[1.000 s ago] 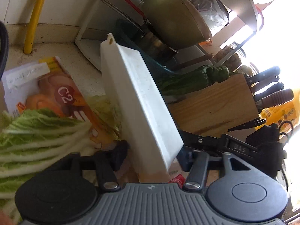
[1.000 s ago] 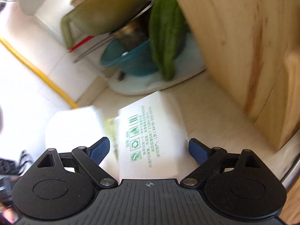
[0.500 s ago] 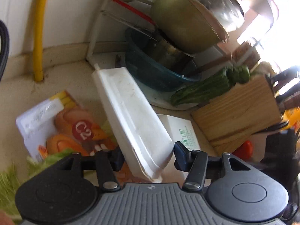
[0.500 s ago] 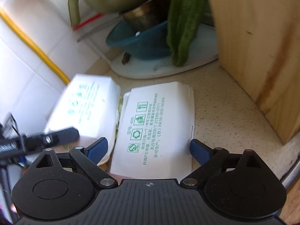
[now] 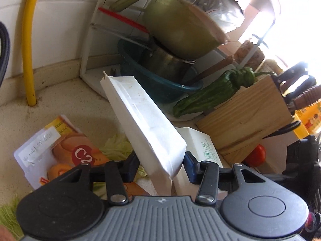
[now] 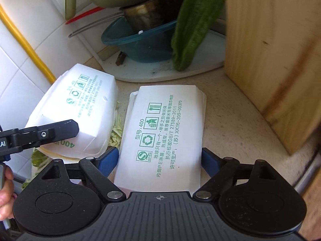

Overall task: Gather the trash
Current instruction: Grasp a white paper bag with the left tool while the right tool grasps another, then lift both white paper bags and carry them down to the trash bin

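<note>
White foam box (image 5: 144, 120) pinched tilted in left gripper (image 5: 160, 165), jaws just closing on it; second box (image 6: 162, 132) flat on counter (image 6: 230, 120) between spread, closing right gripper (image 6: 159, 161) fingers, unpressed. Probably light, crushable: best gripped gently across side walls.

A home kitchen: tiled wall (image 6: 18, 64), speckled counter (image 5: 66, 100), dish rack (image 5: 90, 40) with pots, a knife block (image 5: 246, 116).
</note>
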`<state>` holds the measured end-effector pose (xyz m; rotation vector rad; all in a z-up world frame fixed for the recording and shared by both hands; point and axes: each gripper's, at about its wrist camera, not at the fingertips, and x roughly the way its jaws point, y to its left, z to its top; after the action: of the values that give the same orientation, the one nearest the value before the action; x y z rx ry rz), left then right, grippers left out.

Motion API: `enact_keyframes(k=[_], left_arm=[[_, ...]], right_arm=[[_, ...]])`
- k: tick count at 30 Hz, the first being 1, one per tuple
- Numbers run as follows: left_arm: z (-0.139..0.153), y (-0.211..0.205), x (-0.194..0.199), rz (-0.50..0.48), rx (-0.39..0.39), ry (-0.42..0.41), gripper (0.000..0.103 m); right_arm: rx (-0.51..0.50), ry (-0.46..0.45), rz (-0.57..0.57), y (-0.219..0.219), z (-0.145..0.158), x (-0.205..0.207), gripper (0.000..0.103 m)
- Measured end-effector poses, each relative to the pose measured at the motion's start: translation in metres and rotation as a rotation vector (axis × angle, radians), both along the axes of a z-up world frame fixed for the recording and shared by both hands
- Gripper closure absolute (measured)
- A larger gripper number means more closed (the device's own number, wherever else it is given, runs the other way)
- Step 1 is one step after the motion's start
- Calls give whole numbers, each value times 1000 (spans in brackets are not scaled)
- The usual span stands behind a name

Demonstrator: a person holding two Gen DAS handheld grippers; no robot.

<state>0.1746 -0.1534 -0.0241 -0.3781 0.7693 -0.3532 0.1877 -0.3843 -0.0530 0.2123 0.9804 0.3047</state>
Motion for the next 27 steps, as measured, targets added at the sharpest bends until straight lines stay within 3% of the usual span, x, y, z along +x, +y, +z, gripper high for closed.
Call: enact_keyframes(k=[9, 15, 22, 27], left_arm=[[4, -6, -27, -74, 14, -18, 59], [-2, -23, -36, -129, 34, -3, 60], [23, -19, -47, -121, 39, -92, 60], [29, -11, -57, -109, 35, -118, 60]], right_arm=[[186, -36, -130, -41, 16, -30, 13], [99, -53, -151, -34, 21, -46, 13], [181, -114, -168, -39, 39, -56, 13], [179, -157, -151, -30, 52, -63, 13]])
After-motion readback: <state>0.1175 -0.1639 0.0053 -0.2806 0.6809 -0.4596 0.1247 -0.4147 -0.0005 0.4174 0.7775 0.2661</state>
